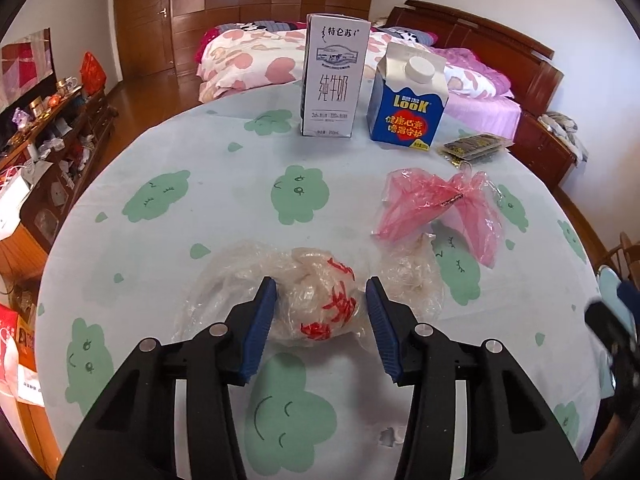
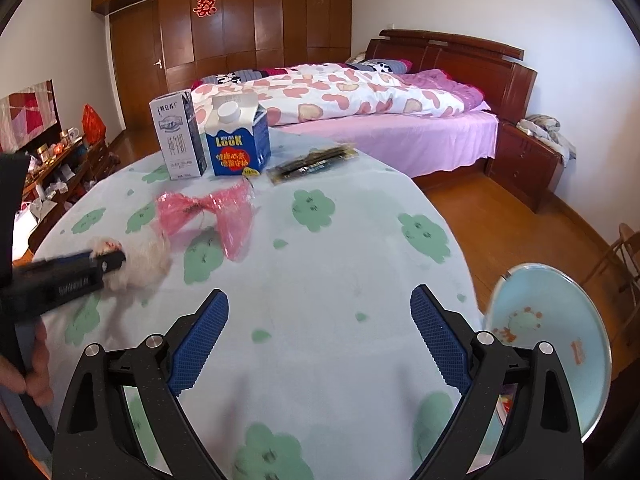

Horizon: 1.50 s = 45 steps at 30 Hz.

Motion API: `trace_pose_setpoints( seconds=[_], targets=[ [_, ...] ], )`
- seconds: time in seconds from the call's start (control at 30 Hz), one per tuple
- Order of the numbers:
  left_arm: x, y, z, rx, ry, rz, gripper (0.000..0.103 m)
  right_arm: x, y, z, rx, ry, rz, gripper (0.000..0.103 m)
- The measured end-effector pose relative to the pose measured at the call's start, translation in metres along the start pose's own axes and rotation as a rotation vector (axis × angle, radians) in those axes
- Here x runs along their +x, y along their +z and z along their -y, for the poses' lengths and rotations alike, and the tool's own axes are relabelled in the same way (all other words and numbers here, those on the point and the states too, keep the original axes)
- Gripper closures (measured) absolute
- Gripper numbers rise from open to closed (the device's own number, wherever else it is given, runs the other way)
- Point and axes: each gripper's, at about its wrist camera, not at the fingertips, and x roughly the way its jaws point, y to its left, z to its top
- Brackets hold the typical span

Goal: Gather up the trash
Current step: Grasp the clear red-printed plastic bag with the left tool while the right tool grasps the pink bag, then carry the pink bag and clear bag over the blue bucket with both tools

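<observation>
A crumpled clear plastic bag with red print [image 1: 316, 304] lies on the round table between the blue pads of my left gripper [image 1: 322, 300]; the jaws are open on either side of it and do not visibly press it. More clear wrap [image 1: 412, 272] and a pink plastic bag [image 1: 436, 204] lie to its right. A white milk carton [image 1: 332, 76], a blue Look carton [image 1: 408, 100] and a dark snack wrapper [image 1: 474, 148] stand at the far side. My right gripper [image 2: 320, 324] is open and empty over the tablecloth. The left gripper [image 2: 108, 262] shows at the clear bag [image 2: 140, 260].
A pale blue bin [image 2: 560, 332] stands beside the table's right edge. The table has a green-flower cloth [image 2: 360, 240]. A bed [image 2: 360, 100] lies behind it, a nightstand [image 2: 524, 160] to the right, and a cluttered wooden cabinet [image 1: 52, 140] along the left wall.
</observation>
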Motion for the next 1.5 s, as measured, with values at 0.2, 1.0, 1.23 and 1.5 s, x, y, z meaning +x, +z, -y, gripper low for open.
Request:
trace_pose_setpoints(
  seconds=[0.2,1.0,1.23,1.5],
  targets=[
    [-0.004,-0.001,-0.005,-0.002,-0.026,0.007,0.064,0.024,0.023,-0.011,0.01,0.032,0.001,0.021],
    [-0.06,-0.004,-0.052,-0.122,0.072,0.112,0.063,0.053,0.048,-0.037,0.018,0.219,-0.082,0.086],
    [-0.077,-0.009,-0.028,-0.07,0.082,0.137,0.063,0.008,0.031,-0.022,0.031,0.177,0.001,0.086],
    [-0.094,-0.018,-0.003,-0.017,0.106,0.156,0.063,-0.036,0.01,0.017,0.085,0.126,0.027,0.086]
  ],
)
